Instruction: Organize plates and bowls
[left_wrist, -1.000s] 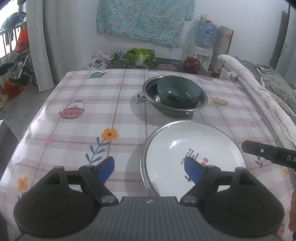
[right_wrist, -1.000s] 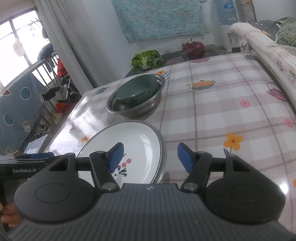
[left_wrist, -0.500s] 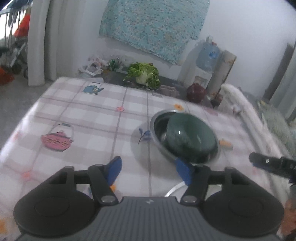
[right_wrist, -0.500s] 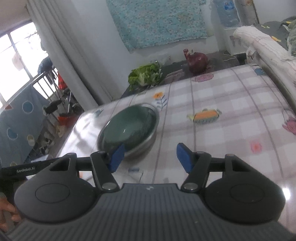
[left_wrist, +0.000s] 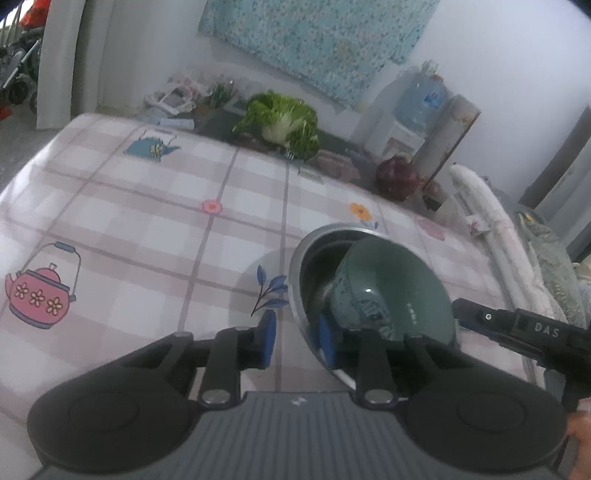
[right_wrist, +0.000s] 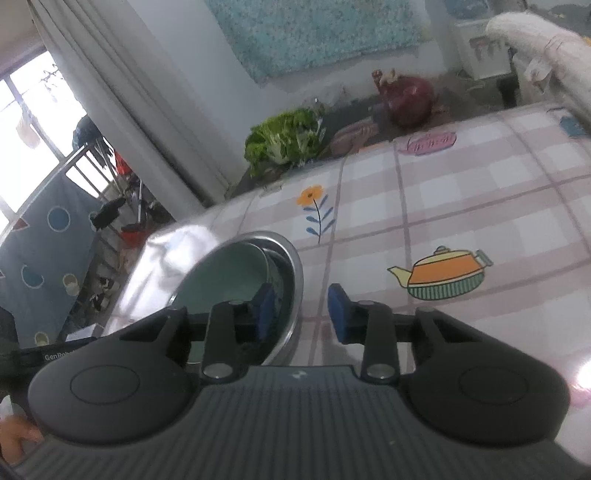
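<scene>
On the checked bench (left_wrist: 155, 221), both hand-held grippers, left (left_wrist: 297, 341) and right (right_wrist: 301, 312), jaws apart, have been advanced from the white plate to straddle opposite rims of the steel basin (left_wrist: 301, 273) holding the green bowl (left_wrist: 391, 288), so a two-handed lift seems imminent.

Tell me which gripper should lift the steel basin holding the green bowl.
Both, probably. The left gripper and the right gripper each straddle the steel basin's rim, jaws open, on opposite sides. Neither looks better placed, and the green bowl sits tilted inside.
</scene>
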